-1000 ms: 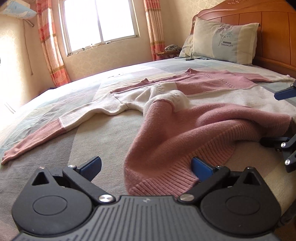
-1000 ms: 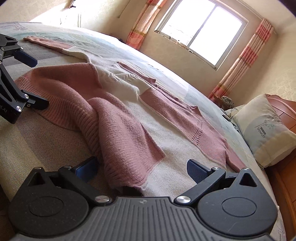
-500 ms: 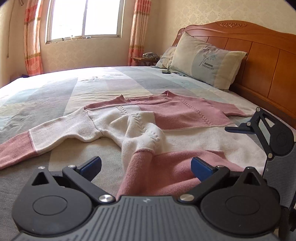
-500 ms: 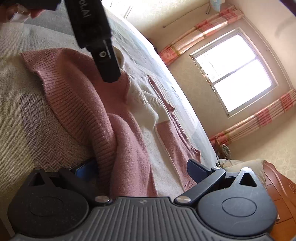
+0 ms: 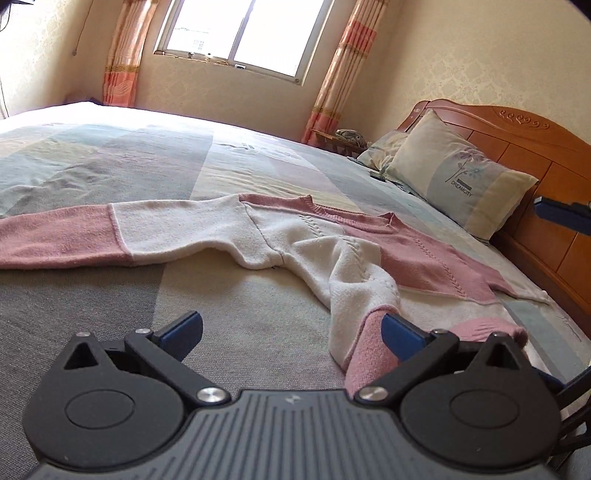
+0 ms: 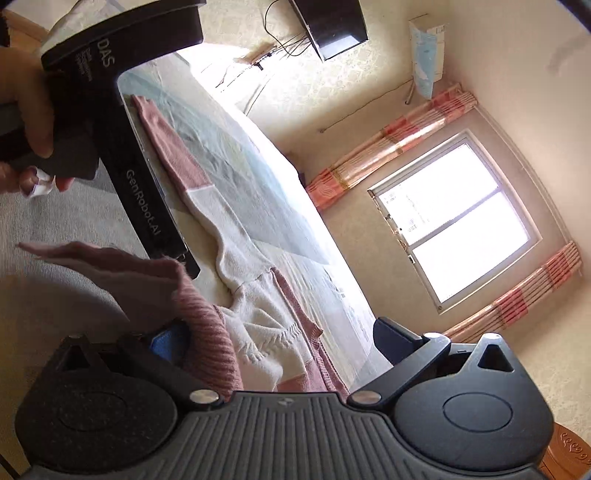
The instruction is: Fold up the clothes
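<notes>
A pink and cream knitted sweater (image 5: 332,254) lies spread on the bed, one sleeve (image 5: 74,240) stretched out to the left. Its pink hem (image 5: 369,354) is bunched up and rests against the right finger of my left gripper (image 5: 291,332), whose jaws stand wide apart. In the right wrist view the same pink hem (image 6: 207,332) rises beside the left finger of my right gripper (image 6: 280,336), which is also open. The left gripper's black body (image 6: 147,206), held by a hand (image 6: 26,122), fills the upper left, its tip touching the raised fabric.
The bed (image 5: 110,166) has a grey, blue and beige patchwork cover. A pillow (image 5: 454,173) leans on the wooden headboard (image 5: 535,140) at the right. The window (image 5: 243,33) with striped curtains is behind. A blue finger of my right gripper (image 5: 561,214) shows at the right edge.
Both cameras have swung and tilted. The pink hem has shifted from between the left fingers to the right finger. The left gripper has come close across the right view.
</notes>
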`<action>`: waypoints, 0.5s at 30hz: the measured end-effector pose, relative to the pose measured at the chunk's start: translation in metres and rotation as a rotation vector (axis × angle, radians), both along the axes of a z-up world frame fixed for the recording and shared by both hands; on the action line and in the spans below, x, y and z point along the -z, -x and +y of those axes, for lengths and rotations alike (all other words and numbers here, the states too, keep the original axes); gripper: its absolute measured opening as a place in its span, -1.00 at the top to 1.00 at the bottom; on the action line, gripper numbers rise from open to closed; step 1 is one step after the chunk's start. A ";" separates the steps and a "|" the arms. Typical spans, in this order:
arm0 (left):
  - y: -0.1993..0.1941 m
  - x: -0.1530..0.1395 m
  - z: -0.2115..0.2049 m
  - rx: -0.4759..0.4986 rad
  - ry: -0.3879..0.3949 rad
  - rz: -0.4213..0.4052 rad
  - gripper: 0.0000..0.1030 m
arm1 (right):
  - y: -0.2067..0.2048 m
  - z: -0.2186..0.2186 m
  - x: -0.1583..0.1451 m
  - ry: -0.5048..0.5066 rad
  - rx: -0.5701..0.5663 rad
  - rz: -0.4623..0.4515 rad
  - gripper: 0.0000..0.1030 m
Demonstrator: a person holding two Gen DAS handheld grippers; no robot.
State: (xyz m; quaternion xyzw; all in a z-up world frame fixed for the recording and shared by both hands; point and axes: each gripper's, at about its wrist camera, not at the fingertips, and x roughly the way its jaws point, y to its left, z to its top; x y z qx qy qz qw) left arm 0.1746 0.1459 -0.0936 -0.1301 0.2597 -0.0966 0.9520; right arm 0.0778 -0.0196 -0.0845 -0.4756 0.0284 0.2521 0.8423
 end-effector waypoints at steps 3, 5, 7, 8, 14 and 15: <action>0.002 -0.001 -0.004 0.011 -0.020 -0.010 -0.99 | 0.014 -0.012 -0.004 0.007 -0.011 0.067 -1.00; 0.006 -0.003 -0.009 0.026 -0.049 -0.022 -0.99 | 0.021 -0.021 -0.001 0.036 -0.002 0.118 -1.00; 0.009 -0.004 -0.015 0.043 -0.077 -0.035 -0.99 | 0.024 -0.034 0.014 0.075 0.047 0.157 -1.00; 0.011 -0.005 -0.018 0.051 -0.091 -0.042 -0.99 | 0.025 -0.041 0.021 0.084 0.076 0.189 -1.00; 0.023 -0.016 -0.045 0.144 -0.152 -0.065 -0.99 | 0.037 -0.082 0.053 0.040 0.255 0.327 -1.00; 0.028 -0.019 -0.053 0.169 -0.176 -0.074 -0.99 | 0.041 -0.088 0.054 0.021 0.276 0.337 -1.00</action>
